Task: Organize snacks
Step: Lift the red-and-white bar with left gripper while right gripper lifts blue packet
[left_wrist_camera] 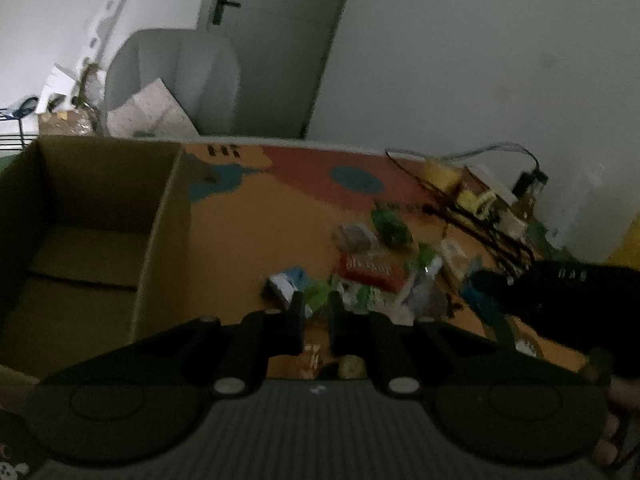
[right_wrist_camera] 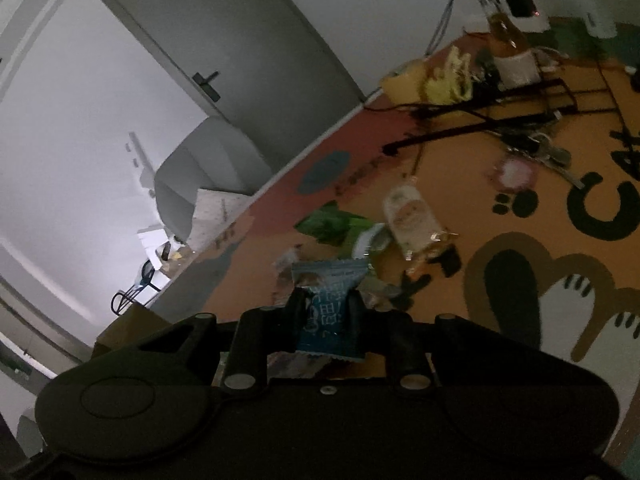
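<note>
- The cardboard box (left_wrist_camera: pixel 92 232) stood open on the orange patterned mat (left_wrist_camera: pixel 256 232), its flaps up, and served as the reference point.
- The left tool (left_wrist_camera: pixel 316 304) pointed down at the mat just to the right of the box. Its jaws were drawn narrow. An orange wrapper (left_wrist_camera: pixel 313 354) showed between them near their base; whether the pads pressed on it could not be told from the blurred view.
- A loose pile of snack packets (left_wrist_camera: pixel 372 268) lay on the mat further right of the box, including a red packet (left_wrist_camera: pixel 370 270), a green packet (left_wrist_camera: pixel 390 224) and a blue-and-white packet (left_wrist_camera: pixel 286 284).
- The right tool (right_wrist_camera: pixel 325 304) was clamped on a blue snack packet (right_wrist_camera: pixel 330 304), held clear of the mat, well to the right of the box.
- A clear bag (right_wrist_camera: pixel 410 216) and a green wrapper (right_wrist_camera: pixel 332 222) lay on the mat beyond that held packet.
- A grey door (left_wrist_camera: pixel 264 40) stood in the wall behind the box.
</note>
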Action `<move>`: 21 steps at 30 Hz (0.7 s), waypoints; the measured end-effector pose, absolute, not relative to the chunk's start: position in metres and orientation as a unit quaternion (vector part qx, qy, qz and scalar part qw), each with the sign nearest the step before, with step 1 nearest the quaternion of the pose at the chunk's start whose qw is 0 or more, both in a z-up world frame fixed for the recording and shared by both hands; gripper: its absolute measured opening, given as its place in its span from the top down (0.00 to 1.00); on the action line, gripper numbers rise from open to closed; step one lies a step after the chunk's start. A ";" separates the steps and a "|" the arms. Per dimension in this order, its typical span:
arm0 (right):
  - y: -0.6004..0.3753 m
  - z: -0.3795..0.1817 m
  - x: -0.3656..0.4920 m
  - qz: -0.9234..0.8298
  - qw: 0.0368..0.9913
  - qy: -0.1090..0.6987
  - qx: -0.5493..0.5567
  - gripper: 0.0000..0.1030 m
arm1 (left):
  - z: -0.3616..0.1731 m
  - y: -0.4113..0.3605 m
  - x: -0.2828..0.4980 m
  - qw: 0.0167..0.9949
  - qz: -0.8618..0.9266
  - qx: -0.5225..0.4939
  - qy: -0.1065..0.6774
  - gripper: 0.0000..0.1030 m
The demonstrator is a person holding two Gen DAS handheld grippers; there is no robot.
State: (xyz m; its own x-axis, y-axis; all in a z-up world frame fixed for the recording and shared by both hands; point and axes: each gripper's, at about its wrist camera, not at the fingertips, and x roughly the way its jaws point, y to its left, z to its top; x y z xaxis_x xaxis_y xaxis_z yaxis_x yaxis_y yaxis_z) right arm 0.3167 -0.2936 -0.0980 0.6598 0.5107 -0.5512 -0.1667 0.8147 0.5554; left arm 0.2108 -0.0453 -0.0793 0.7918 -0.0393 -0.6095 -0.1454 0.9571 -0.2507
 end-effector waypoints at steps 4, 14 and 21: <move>-0.293 -0.098 0.312 0.191 0.881 0.366 0.230 0.80 | -0.088 -0.054 0.210 0.931 0.023 -0.127 0.340 0.85; -0.294 -0.107 0.292 0.186 0.883 0.371 0.219 0.80 | -0.114 -0.059 0.214 0.920 0.044 -0.117 0.372 0.65; -0.287 -0.106 0.284 0.196 0.883 0.368 0.216 0.80 | -0.126 -0.056 0.214 0.914 0.053 -0.119 0.384 0.69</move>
